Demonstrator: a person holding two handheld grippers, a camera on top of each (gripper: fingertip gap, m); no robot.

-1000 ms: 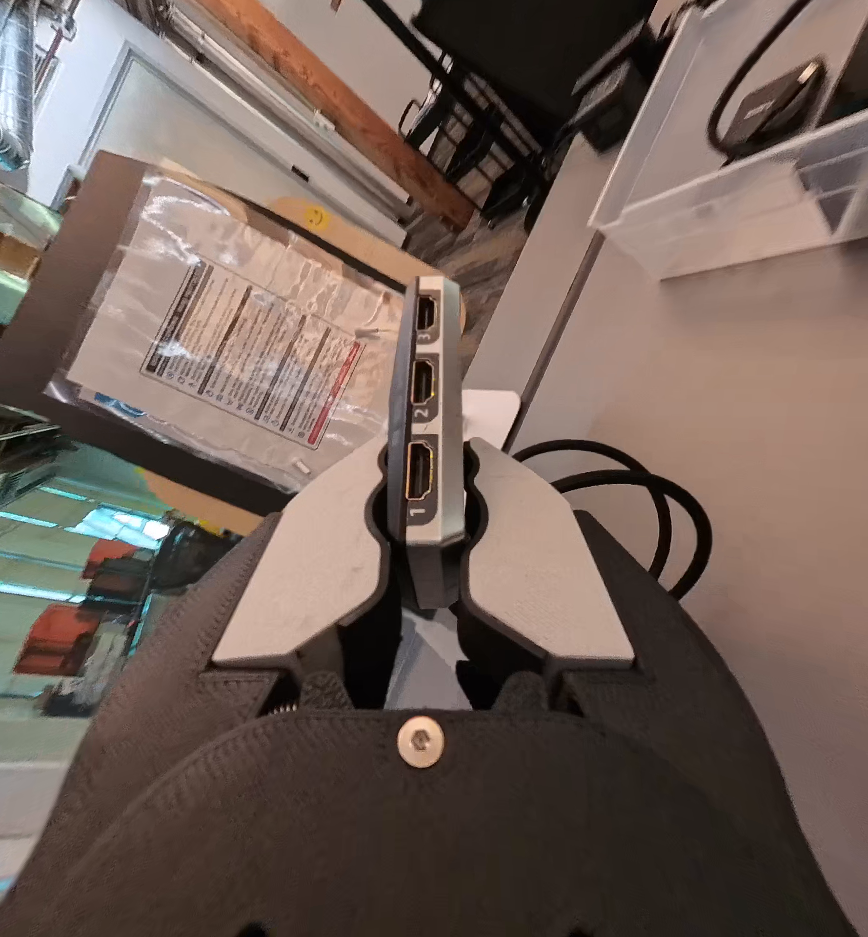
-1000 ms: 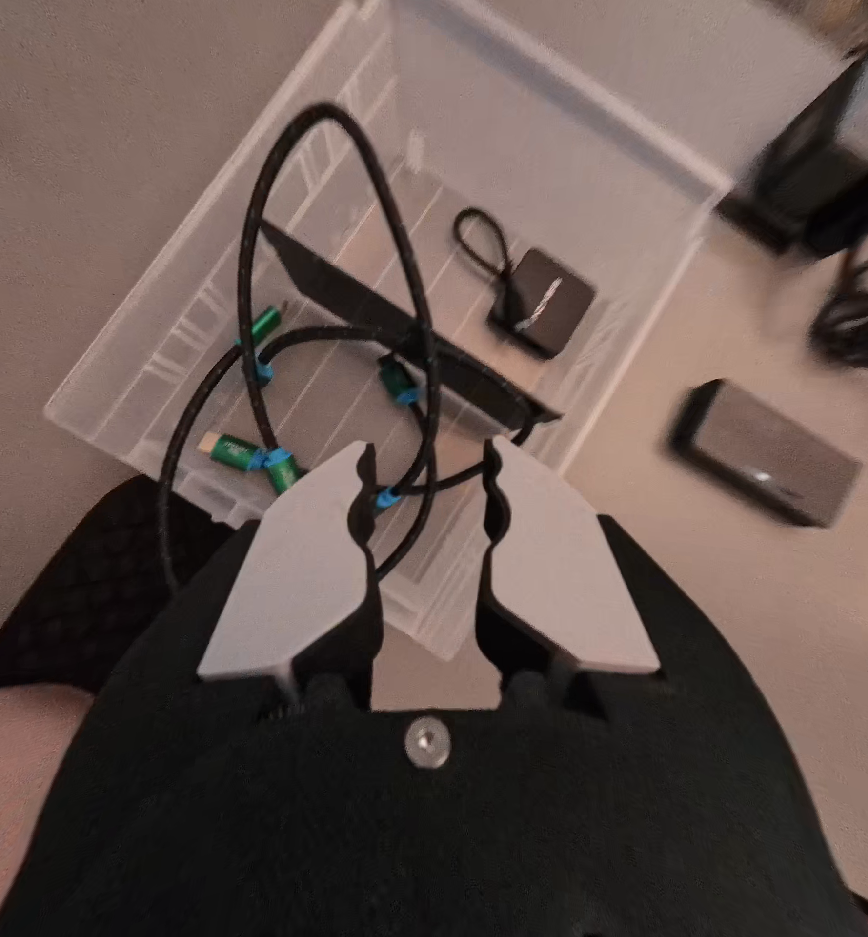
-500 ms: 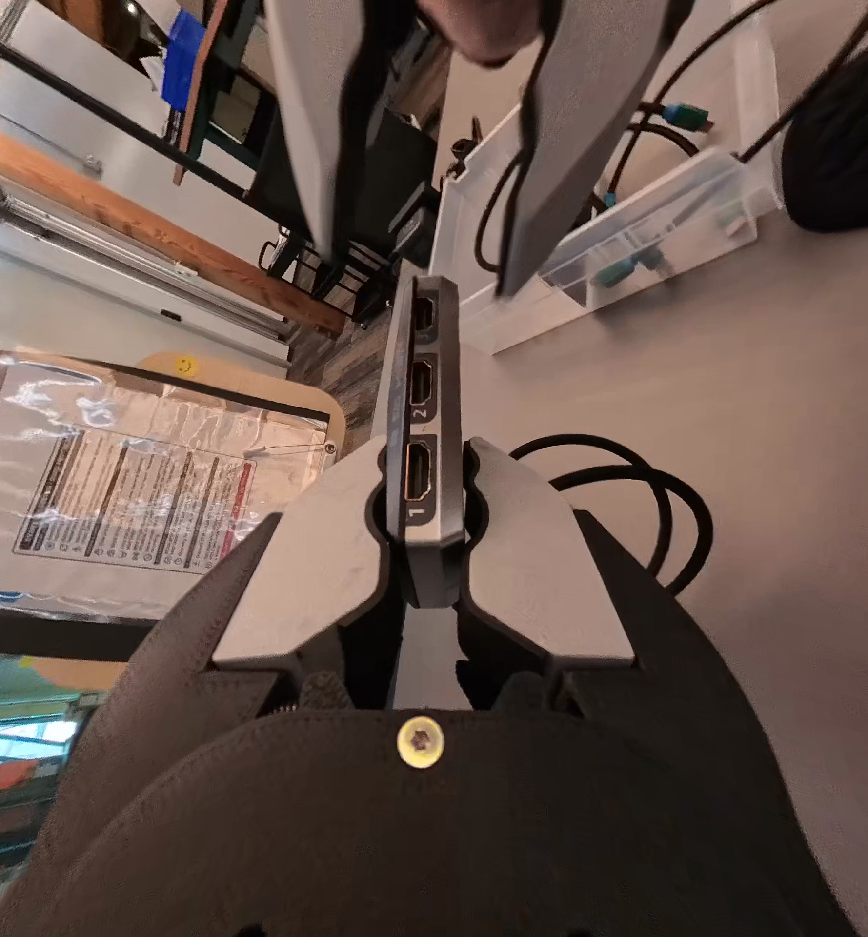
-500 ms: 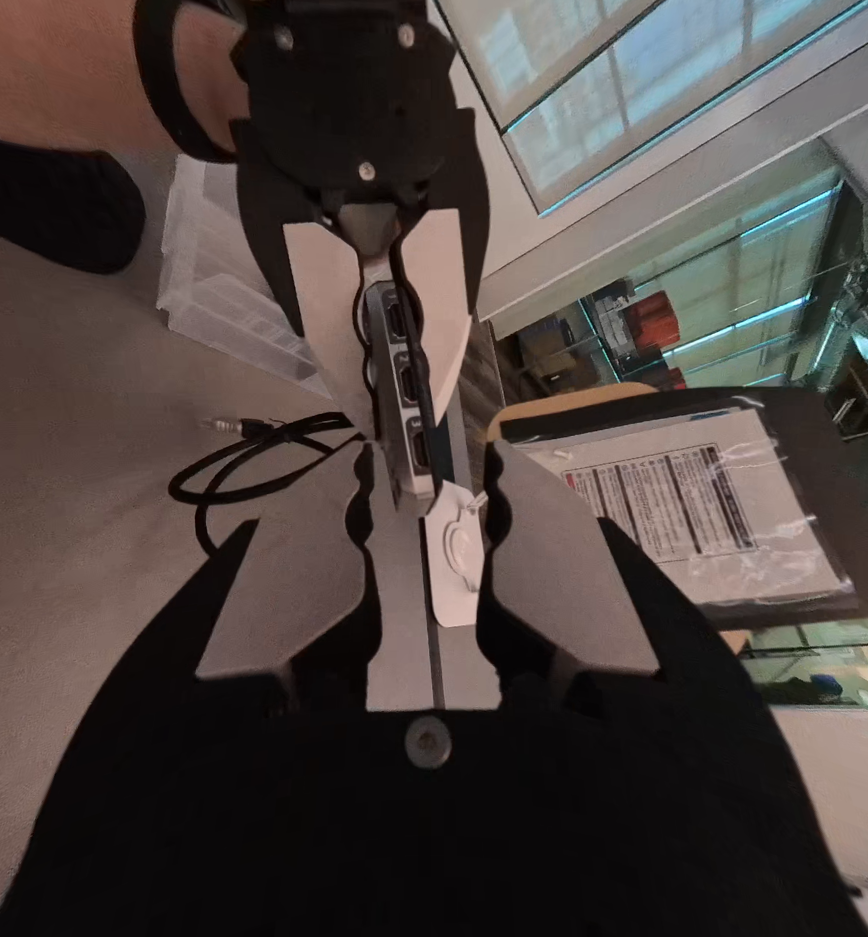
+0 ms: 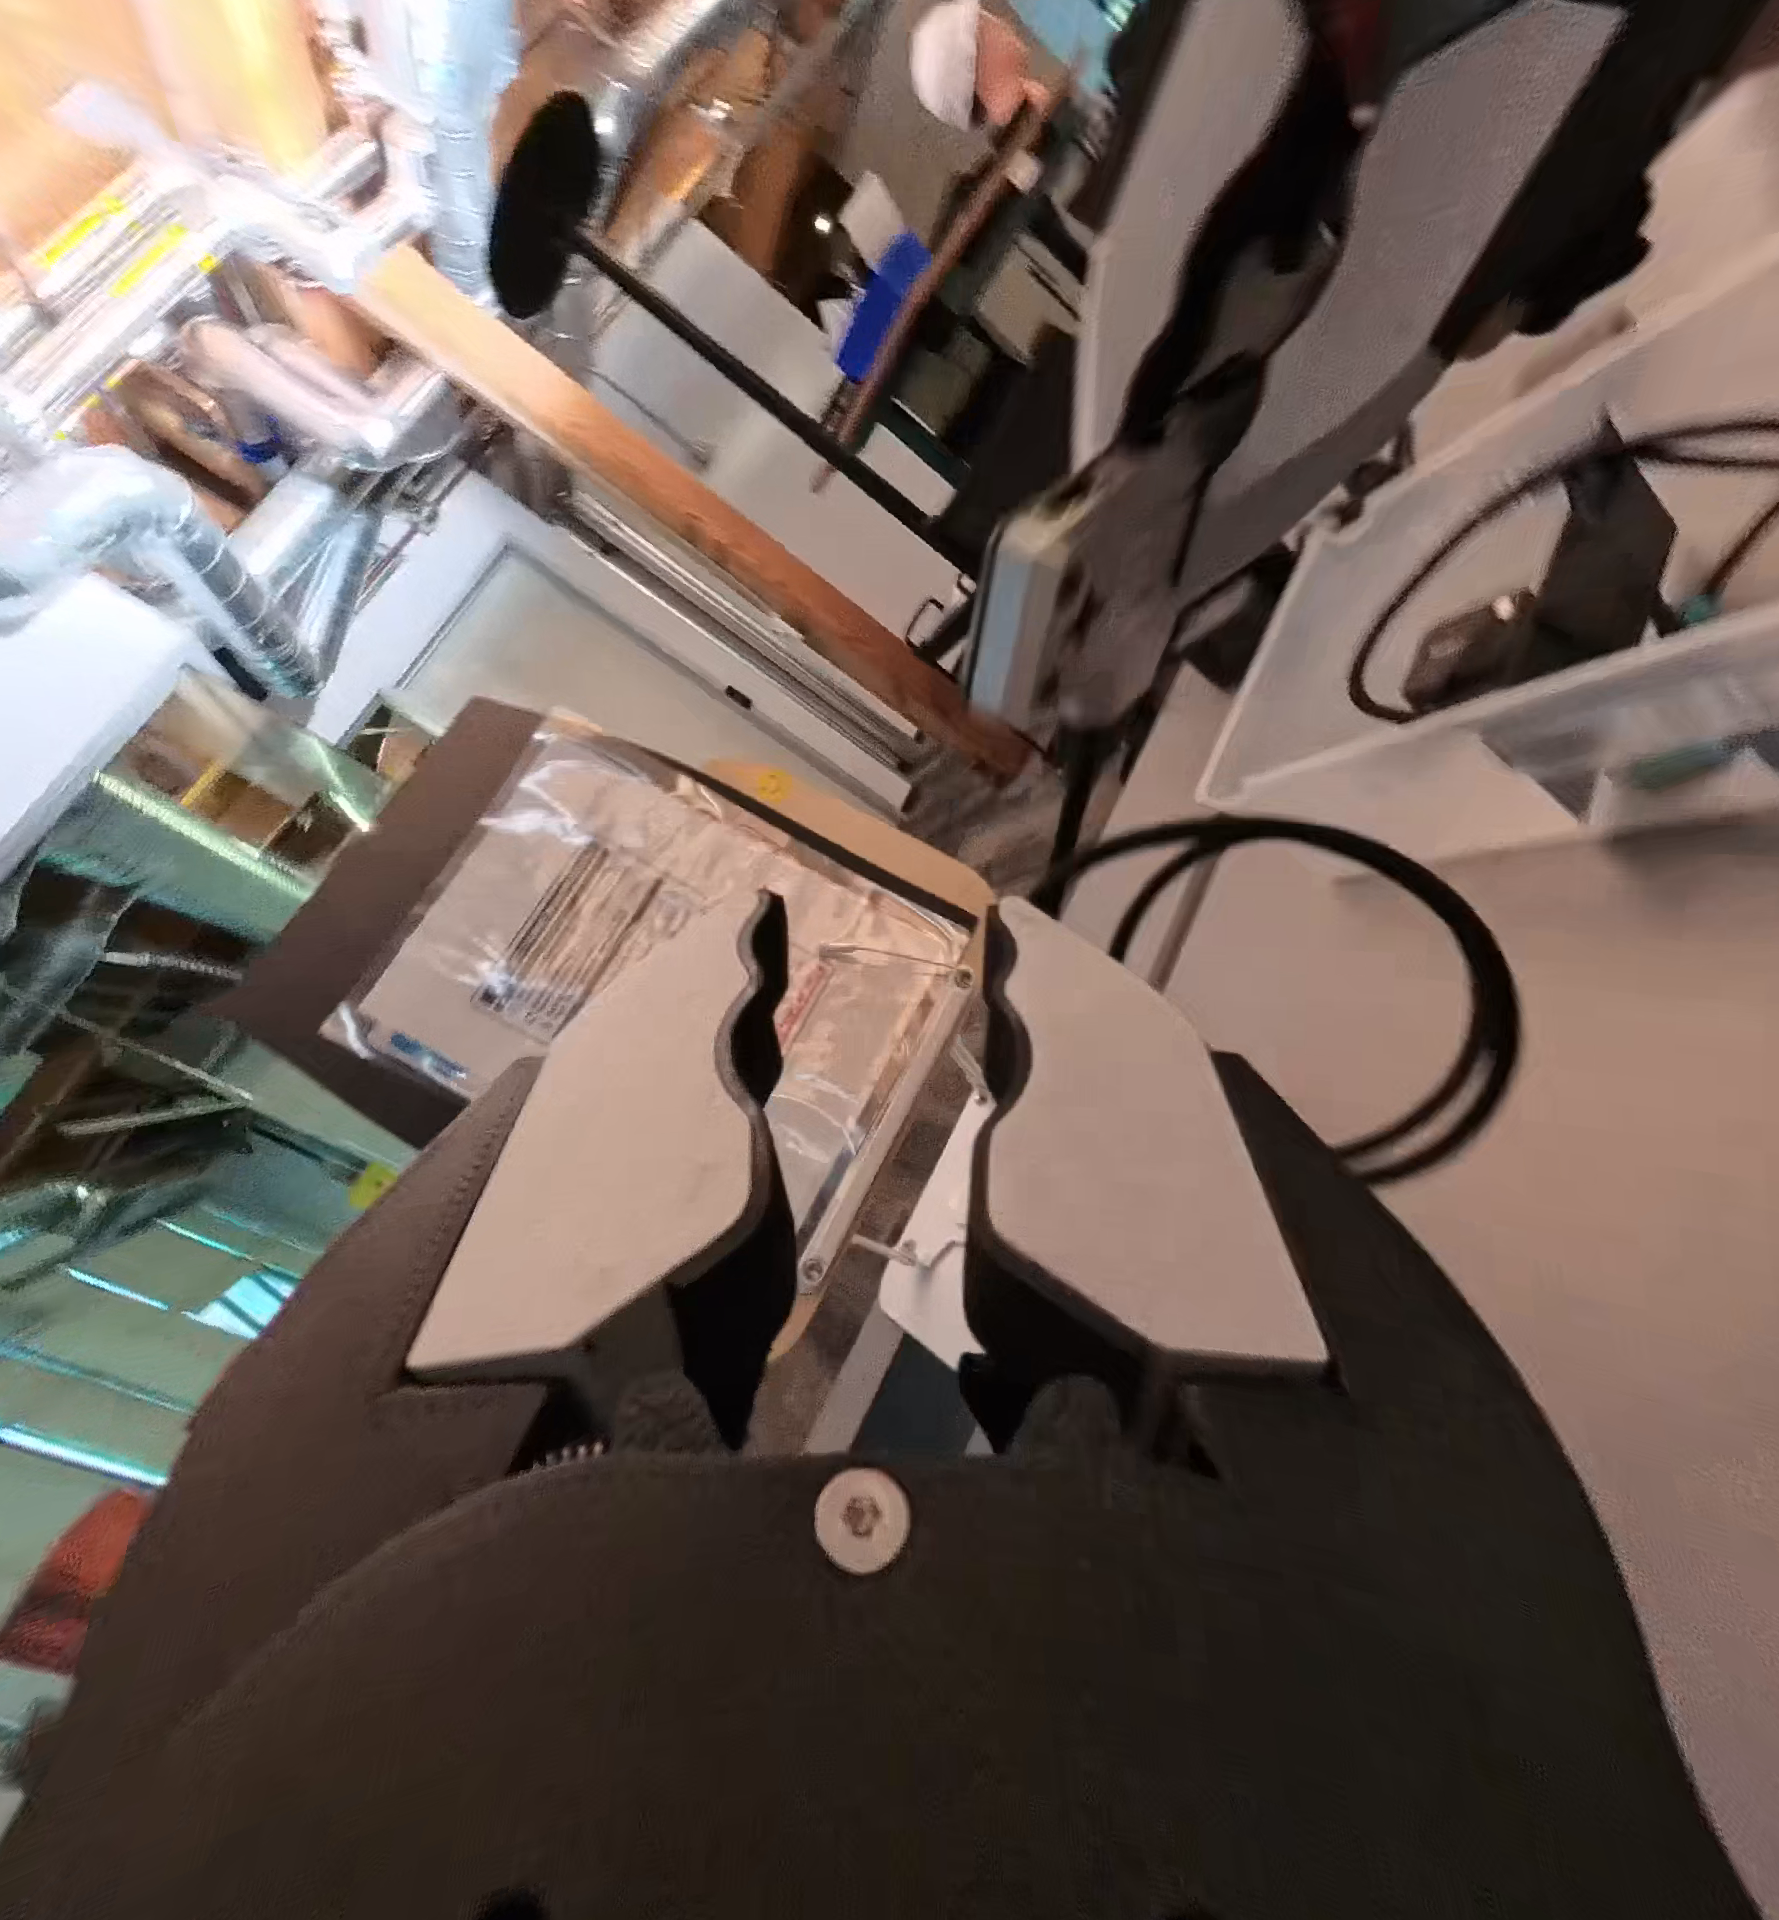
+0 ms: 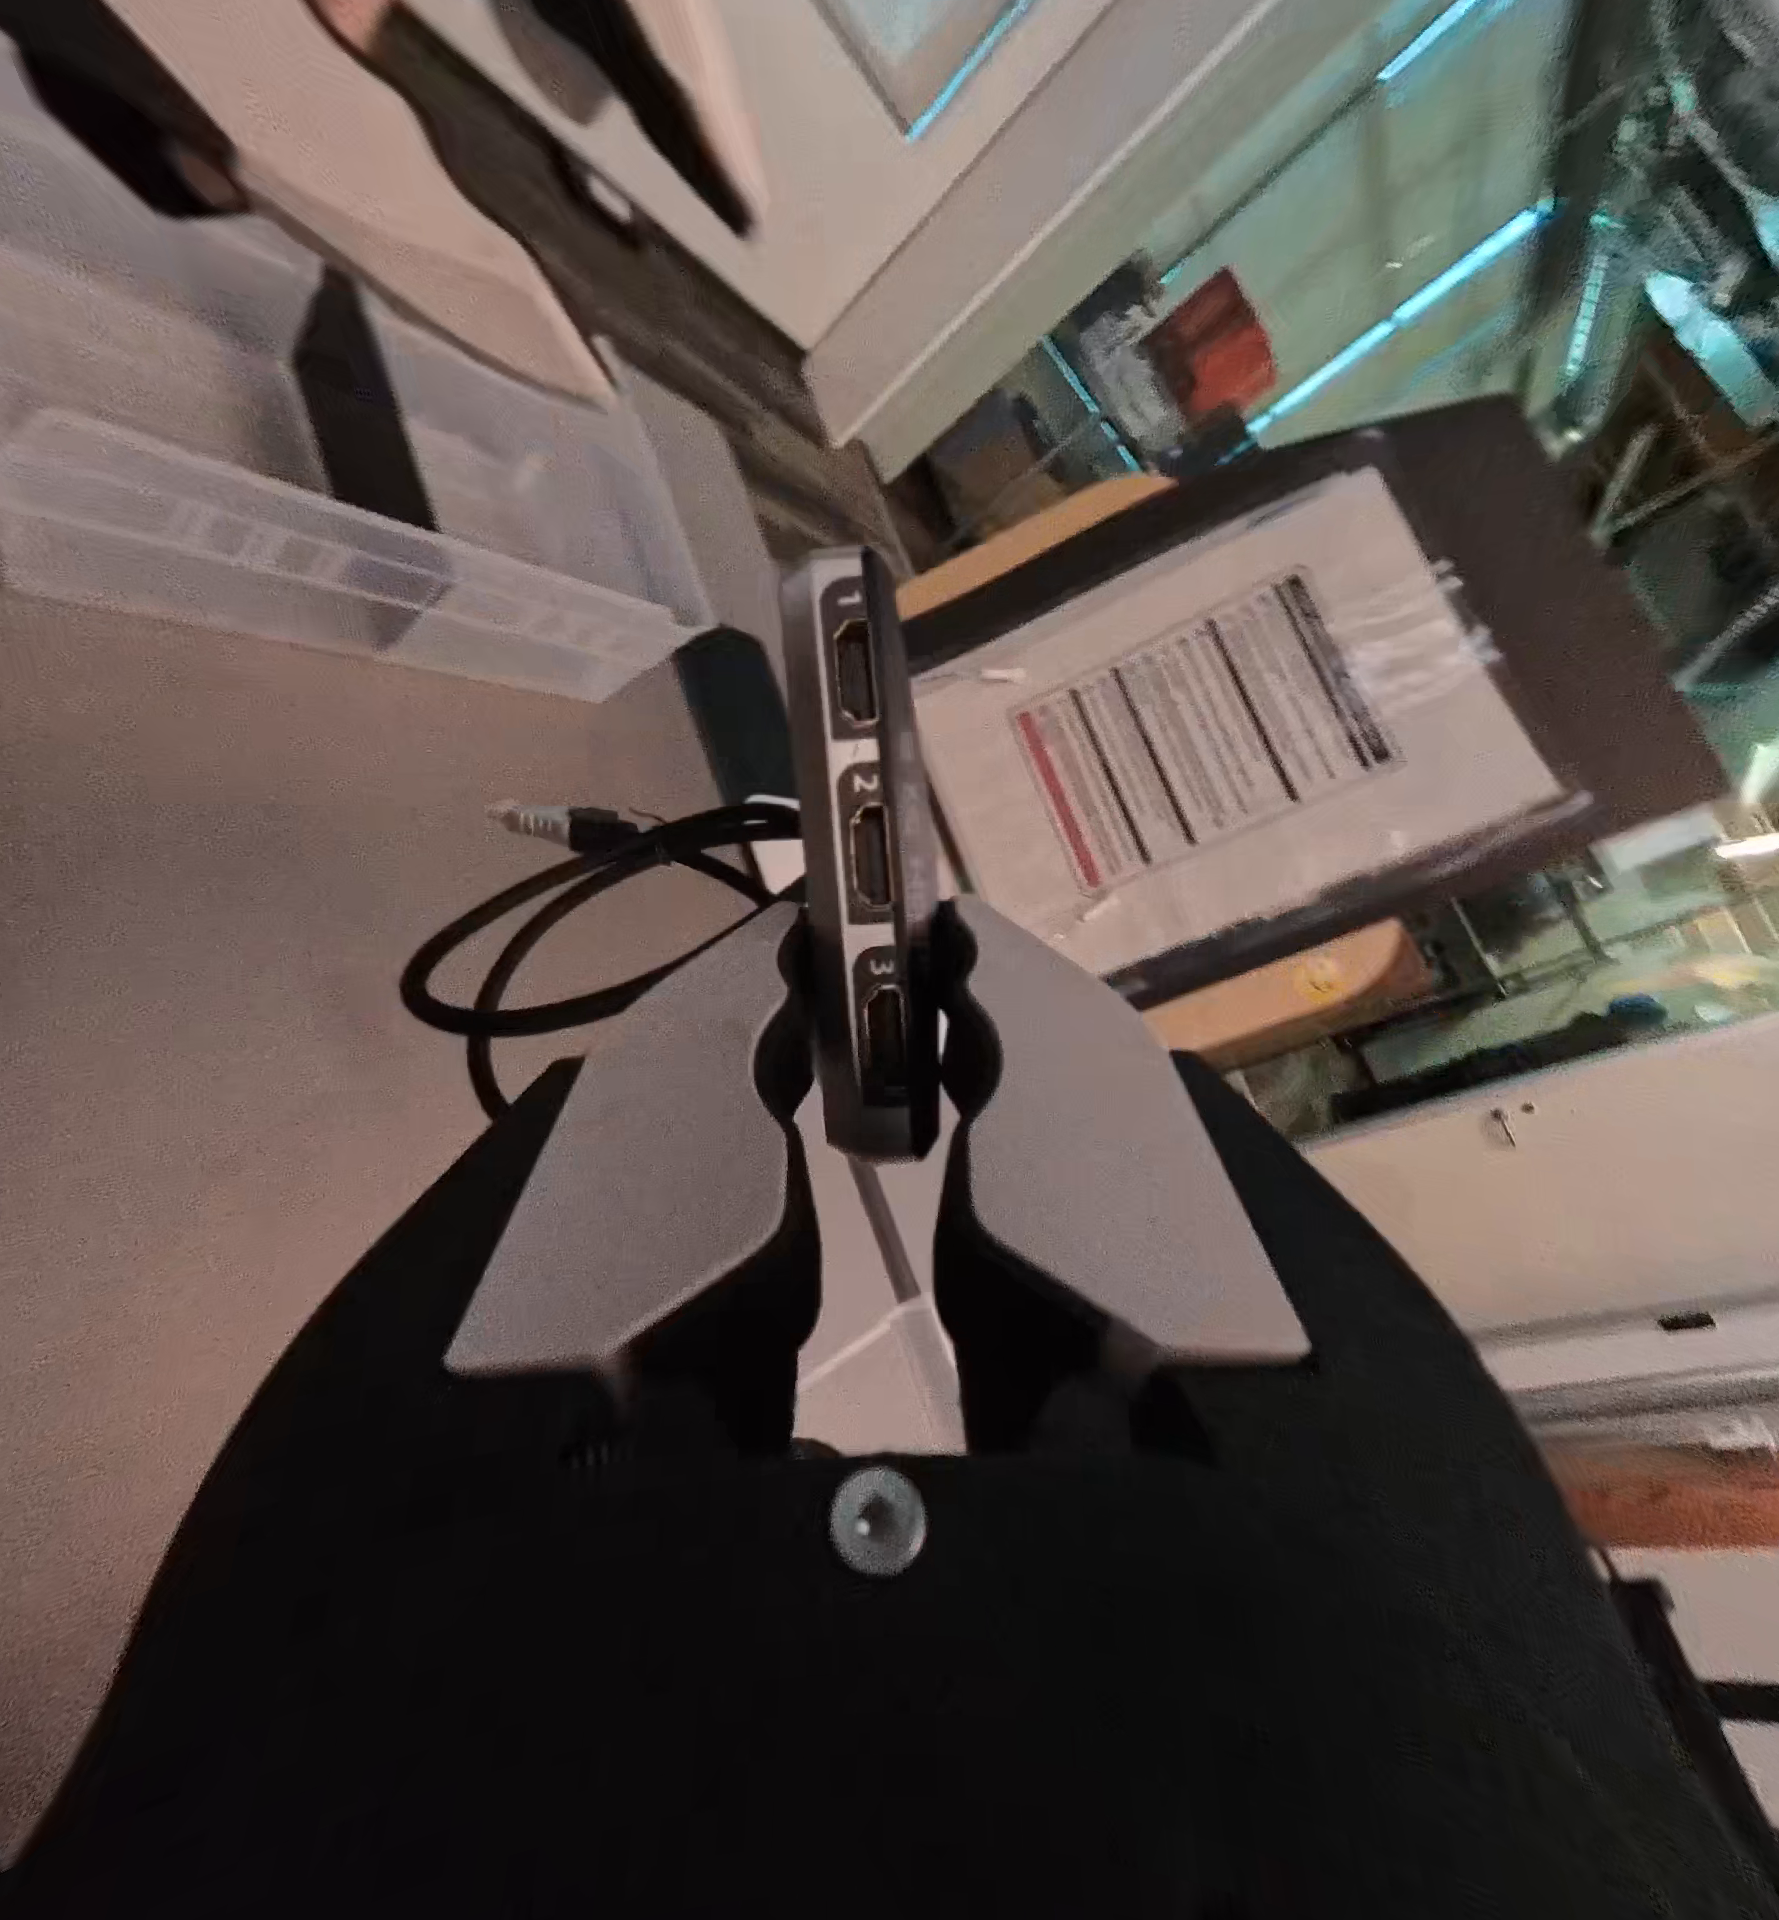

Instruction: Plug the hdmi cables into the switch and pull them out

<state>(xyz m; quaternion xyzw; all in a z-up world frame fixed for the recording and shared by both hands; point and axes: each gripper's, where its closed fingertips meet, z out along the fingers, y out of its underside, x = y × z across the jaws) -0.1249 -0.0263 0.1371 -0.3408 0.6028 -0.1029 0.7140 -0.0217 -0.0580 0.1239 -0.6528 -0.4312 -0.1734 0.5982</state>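
Observation:
My right gripper point(image 6: 872, 920) is shut on one end of the grey HDMI switch point(image 6: 864, 790), which stands on edge above the table with three empty ports facing the camera. In the left wrist view the switch point(image 5: 1020, 613) shows blurred at upper right, held by the right gripper's fingers point(image 5: 1113, 260). My left gripper point(image 5: 890, 914) is open and empty, drawn back from the switch. Its fingers point(image 6: 397, 156) show at the top left of the right wrist view. Black HDMI cables point(image 5: 1384, 582) with green plugs lie in a clear plastic bin point(image 5: 1487, 748).
A thin black cable point(image 5: 1467, 977) lies coiled on the grey table, its plug point(image 6: 542, 821) pointing left. The clear bin point(image 6: 241, 561) stands on the table behind it. A laminated sheet on a dark board point(image 5: 656, 883) stands just past the table edge.
The switch has passed from my left gripper to my right one. The right gripper closed on its far end. The left gripper opened and pulled back.

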